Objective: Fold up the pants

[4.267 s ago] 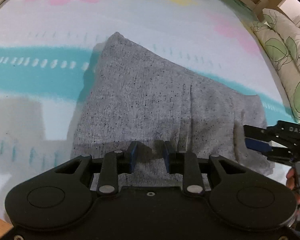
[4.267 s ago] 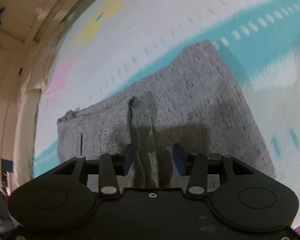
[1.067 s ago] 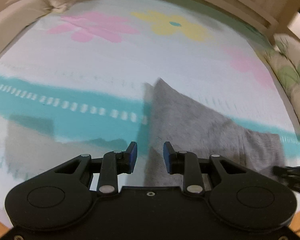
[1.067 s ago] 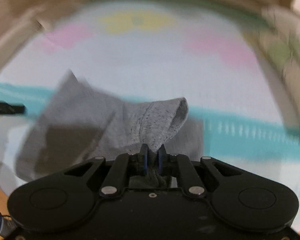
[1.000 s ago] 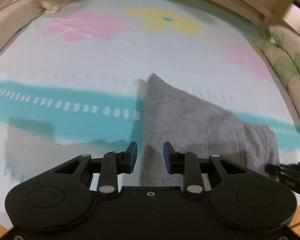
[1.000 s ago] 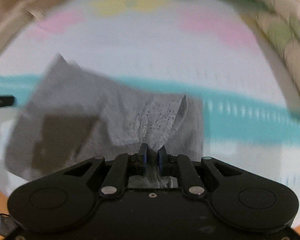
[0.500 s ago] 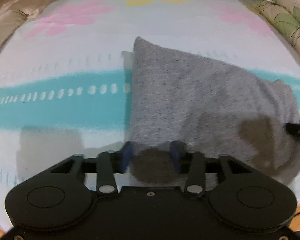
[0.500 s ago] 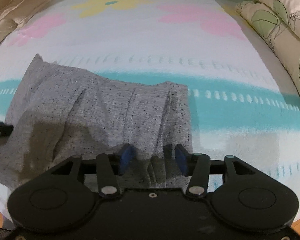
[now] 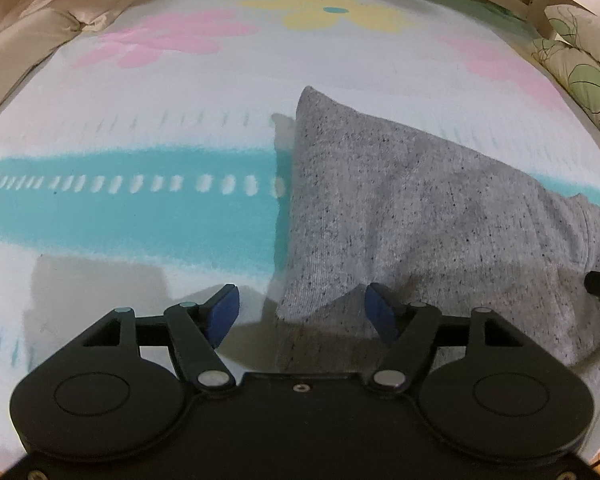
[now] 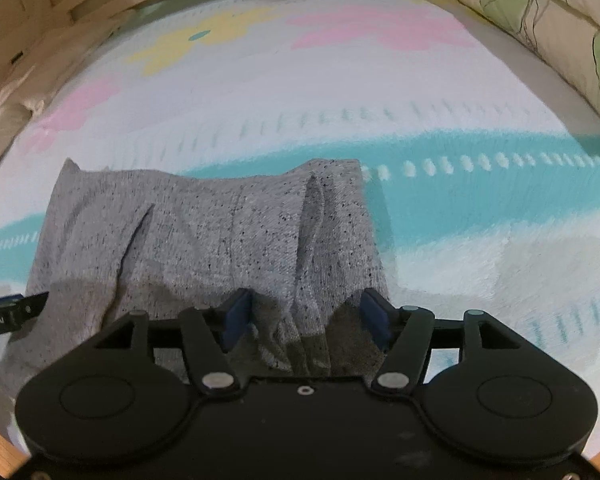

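Beneath both opening grippers, left gripper and right gripper, folded grey pants lay released, long axis running between them.

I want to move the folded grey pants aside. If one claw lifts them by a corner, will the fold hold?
Probably not. The grey pants look like soft, limp knit; creases and a raised ridge show they drape. Lifted by one corner, the layers would likely sag and slide open. They look light, so pushing may bunch them on the mat.
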`<state>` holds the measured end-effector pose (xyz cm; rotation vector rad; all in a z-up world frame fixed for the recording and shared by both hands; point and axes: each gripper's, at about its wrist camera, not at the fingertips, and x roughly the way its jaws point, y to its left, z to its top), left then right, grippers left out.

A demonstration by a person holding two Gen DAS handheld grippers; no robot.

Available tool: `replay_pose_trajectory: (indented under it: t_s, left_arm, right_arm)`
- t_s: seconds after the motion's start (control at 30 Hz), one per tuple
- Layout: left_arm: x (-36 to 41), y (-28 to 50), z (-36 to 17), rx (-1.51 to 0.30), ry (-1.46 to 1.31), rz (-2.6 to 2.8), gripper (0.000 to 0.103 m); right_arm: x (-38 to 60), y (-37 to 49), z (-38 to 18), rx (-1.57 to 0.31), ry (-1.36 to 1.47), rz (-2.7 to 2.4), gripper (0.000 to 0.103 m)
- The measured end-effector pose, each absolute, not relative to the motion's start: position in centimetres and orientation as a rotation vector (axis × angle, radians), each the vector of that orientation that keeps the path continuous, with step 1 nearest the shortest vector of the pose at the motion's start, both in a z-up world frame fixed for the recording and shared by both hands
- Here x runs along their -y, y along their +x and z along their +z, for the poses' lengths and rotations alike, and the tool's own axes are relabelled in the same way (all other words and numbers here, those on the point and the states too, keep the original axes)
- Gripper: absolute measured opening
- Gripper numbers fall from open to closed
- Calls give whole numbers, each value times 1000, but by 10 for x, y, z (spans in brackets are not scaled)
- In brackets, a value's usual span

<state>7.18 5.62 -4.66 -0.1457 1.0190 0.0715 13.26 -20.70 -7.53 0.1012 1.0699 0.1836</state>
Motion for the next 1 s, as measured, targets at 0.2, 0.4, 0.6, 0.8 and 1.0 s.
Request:
replay_pose_trajectory:
  t_s: [0.2, 0.4, 0.6, 0.8, 1.0]
  left_arm:
    - [-54, 78, -46, -1013, -143, 71, 72]
    - [-56, 86, -51, -1013, -151, 69, 76]
    - [-56, 95, -54, -1024, -140, 54, 80]
    - [-62, 104, -56, -1034, -178, 45, 82]
    - [-60, 102, -56, -1024, -168, 41, 82]
  right_arm:
    - [201, 135, -62, -1072, 51, 188, 67]
    - [216, 141, -68, -1072, 36, 137, 67]
    - [247, 153, -86, -1054, 292, 142, 71]
    - [246, 154, -91, -1013, 270, 169, 71]
    - [251, 154, -87, -1041, 287, 208, 72]
